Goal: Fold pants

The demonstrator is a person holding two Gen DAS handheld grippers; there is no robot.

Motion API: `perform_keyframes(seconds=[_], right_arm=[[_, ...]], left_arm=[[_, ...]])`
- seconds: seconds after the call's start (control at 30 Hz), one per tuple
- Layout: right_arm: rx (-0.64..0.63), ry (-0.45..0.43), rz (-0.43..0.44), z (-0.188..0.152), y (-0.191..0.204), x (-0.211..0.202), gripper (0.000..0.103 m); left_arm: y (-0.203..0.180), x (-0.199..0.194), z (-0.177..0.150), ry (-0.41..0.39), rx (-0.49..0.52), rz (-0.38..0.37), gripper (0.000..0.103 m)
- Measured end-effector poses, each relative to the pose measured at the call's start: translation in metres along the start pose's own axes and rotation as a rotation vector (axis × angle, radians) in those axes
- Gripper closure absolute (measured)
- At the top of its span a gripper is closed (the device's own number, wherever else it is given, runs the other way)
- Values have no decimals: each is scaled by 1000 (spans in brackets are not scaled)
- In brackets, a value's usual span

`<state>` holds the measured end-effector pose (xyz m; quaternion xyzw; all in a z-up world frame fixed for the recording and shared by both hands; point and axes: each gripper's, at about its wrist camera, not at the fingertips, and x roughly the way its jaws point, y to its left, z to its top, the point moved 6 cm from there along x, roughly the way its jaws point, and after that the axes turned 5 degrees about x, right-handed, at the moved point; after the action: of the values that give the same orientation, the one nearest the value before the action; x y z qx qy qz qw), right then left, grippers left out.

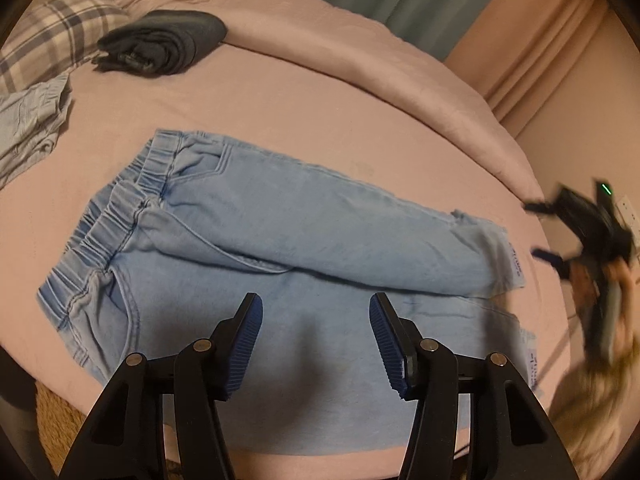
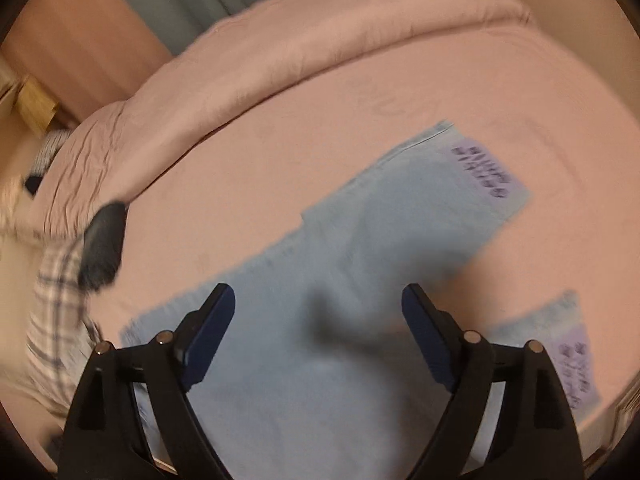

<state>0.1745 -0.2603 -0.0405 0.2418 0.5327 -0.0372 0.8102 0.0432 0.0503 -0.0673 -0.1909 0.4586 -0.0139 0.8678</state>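
Your bed (image 1: 320, 92), covered in a pink sheet, carries everything here, with a rolled pink duvet (image 1: 360, 36) along its far edge from 11 to 2 o'clock. The light-blue pants (image 1: 280, 232) lie flat at the middle of the bed, waistband toward 9 o'clock, legs running toward 3 o'clock, the far leg angled partly over the near one. A dark folded garment (image 1: 164, 42) sits at 10 o'clock, well apart. Your left hand-held gripper (image 1: 316, 316) hovers wide and empty over the near leg; your right hand-held gripper (image 2: 318, 300), also wide and empty, hangs above the legs near the labelled hems (image 2: 484, 172). The right view is blurred, so a hasty pinch could catch one layer only, and the crossed legs may fold skewed.
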Motion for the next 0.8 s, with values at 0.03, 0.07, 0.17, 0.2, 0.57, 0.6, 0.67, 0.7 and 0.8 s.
perform_keyframes(seconds=[0.03,0.07,0.17,0.2,0.57,0.6,0.67,0.7,0.8], right_arm=[[8,13,-33,11,5,15,17],[14,12,-98,22,7,30,17],[48,2,-256,48,5,70,17],[65,5,-293,54,2,80,17],[57,-79,-489,72,-43,119,86],[54,-80,-476,71,-44,110,96],[83,-120,-333,66,-47,83,97],[80,-142,-278,62,-46,67,97],[72,-254,-97,33,-51,1,97]], left_arm=[[1,1,0,5,-1,6,44],[3,2,0,10,-2,18,42],[7,3,0,17,2,51,31],[9,3,1,15,2,54,31],[38,17,13,38,-108,26,30],[38,16,14,38,-115,20,30],[38,14,19,26,-136,3,30],[37,13,23,14,-141,-5,30],[30,12,35,1,-130,-6,30]])
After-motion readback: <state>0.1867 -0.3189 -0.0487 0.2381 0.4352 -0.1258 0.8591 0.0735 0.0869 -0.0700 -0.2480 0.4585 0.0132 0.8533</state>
